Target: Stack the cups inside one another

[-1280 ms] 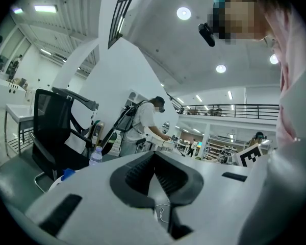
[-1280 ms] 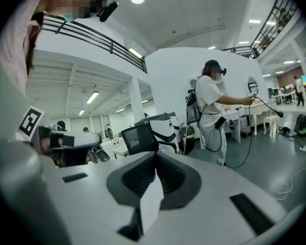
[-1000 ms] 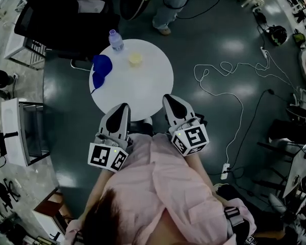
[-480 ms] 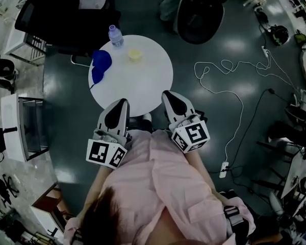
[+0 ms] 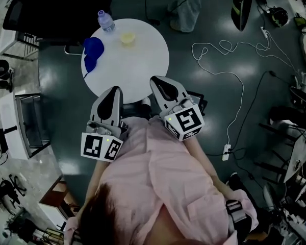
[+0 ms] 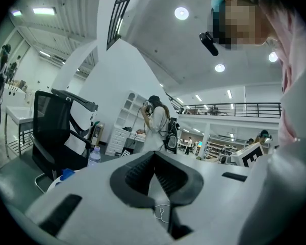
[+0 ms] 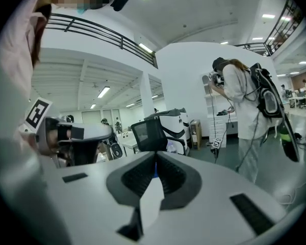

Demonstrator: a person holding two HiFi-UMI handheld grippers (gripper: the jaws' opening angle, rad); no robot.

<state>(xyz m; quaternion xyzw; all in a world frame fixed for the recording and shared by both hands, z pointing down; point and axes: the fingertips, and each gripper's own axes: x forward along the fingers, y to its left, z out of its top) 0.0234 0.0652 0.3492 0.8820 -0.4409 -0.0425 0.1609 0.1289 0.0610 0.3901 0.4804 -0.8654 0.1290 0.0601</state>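
A round white table (image 5: 143, 70) holds a blue cup (image 5: 92, 52) lying near its left rim and a pale yellow cup (image 5: 127, 37) toward the far side. The blue cup (image 6: 66, 174) also shows low at the left of the left gripper view. My left gripper (image 5: 113, 90) and right gripper (image 5: 157, 80) hover side by side over the table's near edge, far from both cups. In the left gripper view the left gripper (image 6: 154, 153) has its jaws together with nothing between them. The right gripper (image 7: 155, 163) is likewise shut and empty.
A clear water bottle (image 5: 105, 20) stands at the table's far left rim. A black office chair (image 5: 51, 9) stands behind the table. A person (image 7: 242, 111) with a backpack stands beyond it. White cable (image 5: 229, 70) loops over the floor at the right; a shelf unit (image 5: 28, 129) is at the left.
The head view has shifted, so the table sits higher and further left in it. Both grippers remain shut at the table's near edge. People and a chair beyond the table have moved.
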